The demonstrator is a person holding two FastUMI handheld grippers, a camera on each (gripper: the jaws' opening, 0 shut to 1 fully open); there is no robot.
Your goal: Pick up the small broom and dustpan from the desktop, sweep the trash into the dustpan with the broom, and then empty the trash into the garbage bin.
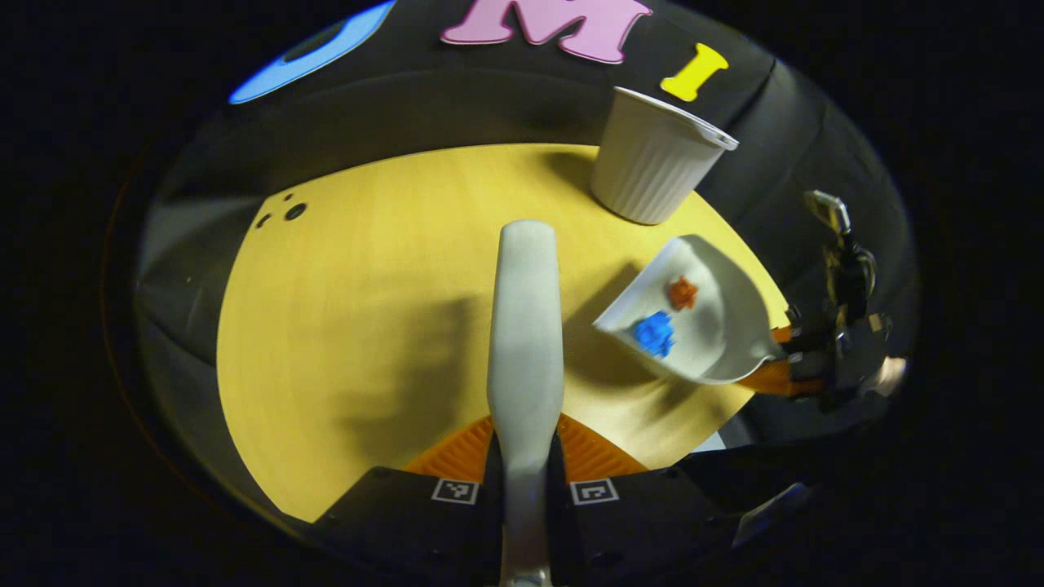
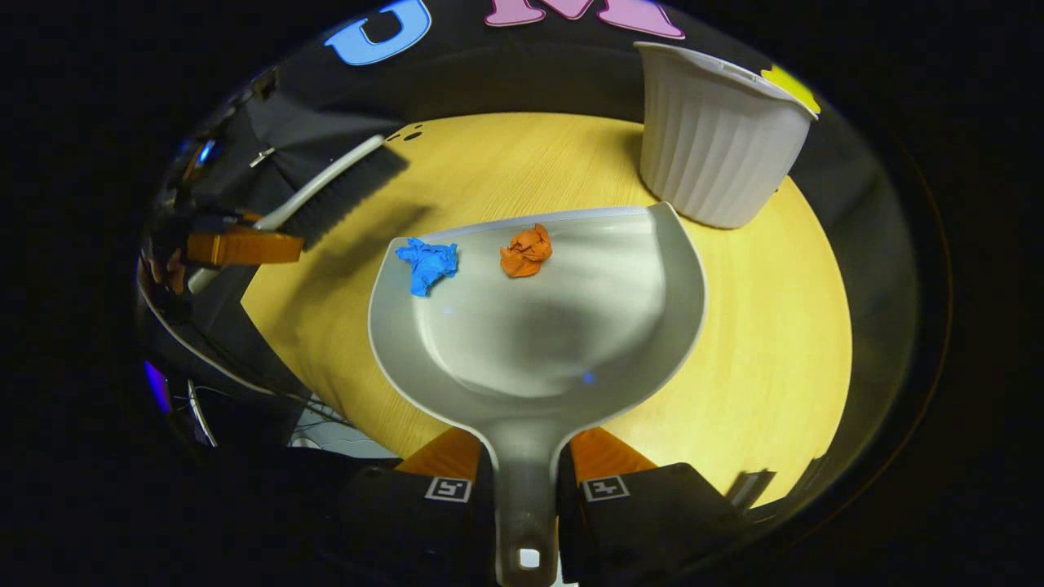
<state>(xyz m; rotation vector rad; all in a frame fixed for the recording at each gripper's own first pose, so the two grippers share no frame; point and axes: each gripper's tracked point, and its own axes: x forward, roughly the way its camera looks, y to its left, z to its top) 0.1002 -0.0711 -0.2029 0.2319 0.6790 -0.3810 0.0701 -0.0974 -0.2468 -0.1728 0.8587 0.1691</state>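
My left gripper is shut on the small broom's pale handle, which points away over the yellow round table. My right gripper is shut on the grey dustpan's handle. The dustpan is held above the table and carries a blue paper wad and an orange paper wad near its front lip. In the left gripper view the dustpan hangs tilted at the right with both wads in it. The broom and left gripper show at the left of the right gripper view.
A white ribbed garbage bin stands at the table's far right edge, just beyond the dustpan's lip; the same bin appears at upper right in the left gripper view. The table has small dark holes at its far left edge.
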